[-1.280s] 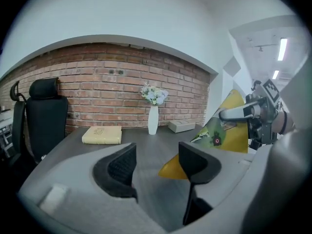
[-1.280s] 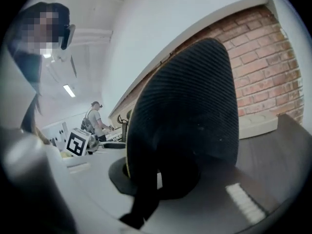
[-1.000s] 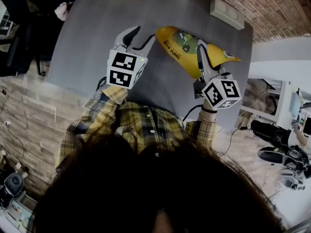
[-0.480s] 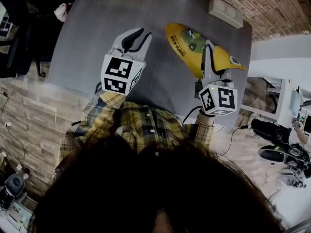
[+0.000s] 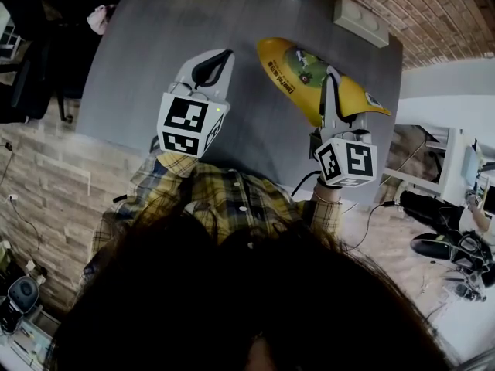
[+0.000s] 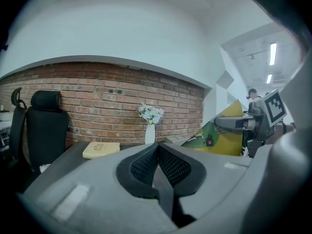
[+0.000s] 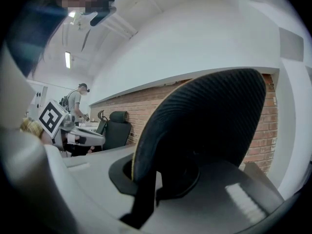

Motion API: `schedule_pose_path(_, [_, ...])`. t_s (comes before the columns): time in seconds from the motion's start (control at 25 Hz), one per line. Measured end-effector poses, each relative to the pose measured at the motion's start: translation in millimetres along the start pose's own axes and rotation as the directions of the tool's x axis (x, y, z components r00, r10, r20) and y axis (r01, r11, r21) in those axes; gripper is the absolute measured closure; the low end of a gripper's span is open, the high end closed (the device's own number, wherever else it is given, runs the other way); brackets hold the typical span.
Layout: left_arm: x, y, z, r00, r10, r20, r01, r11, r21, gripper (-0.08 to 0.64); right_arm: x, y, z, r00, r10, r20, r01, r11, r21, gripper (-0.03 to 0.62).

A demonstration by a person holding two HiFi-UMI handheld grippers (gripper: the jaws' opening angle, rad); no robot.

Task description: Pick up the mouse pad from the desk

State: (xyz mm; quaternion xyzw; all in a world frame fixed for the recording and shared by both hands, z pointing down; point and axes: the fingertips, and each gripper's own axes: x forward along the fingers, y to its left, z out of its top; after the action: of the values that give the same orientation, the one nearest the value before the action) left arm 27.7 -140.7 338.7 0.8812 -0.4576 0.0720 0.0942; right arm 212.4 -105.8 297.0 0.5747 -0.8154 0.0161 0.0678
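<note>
Yellow pad (image 5: 298,72) sits upper right of centre in the head view, raised on a tilt above the grey desk (image 5: 155,68) and clamped at its near edge by the right gripper (image 5: 332,83). That gripper's own view confirms the hold, with the dark ribbed underside filling the space between the jaws. The left gripper (image 5: 223,56), left of centre, is closed on nothing, its pads meeting. Whether the pad's far tip has cleared the desk cannot be determined. Recommendation: keep the right clamp firm, since the pad looks limp and held at one edge only. Raise it steadily until the whole sheet hangs free, and keep the left gripper out of its path. Against the frame one second back, the left jaws then stood apart with a tip close to the pad's left edge. They have just been closing with nothing between them, and a clear strip of desk now separates that gripper from the pad. The right gripper's cube also sits squarer to the camera.
</note>
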Motion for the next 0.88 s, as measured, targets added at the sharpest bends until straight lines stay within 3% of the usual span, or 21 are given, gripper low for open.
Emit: schedule_pose_path(0.88, [-1.9, 7.2, 7.2, 0.999, 0.01, 0.03, -0.011, 1.0, 0.016, 0.563, -1.1, -0.6, -4.1, 1.0, -0.029, -0.005, 0.029, 0.999, -0.028, 0.58])
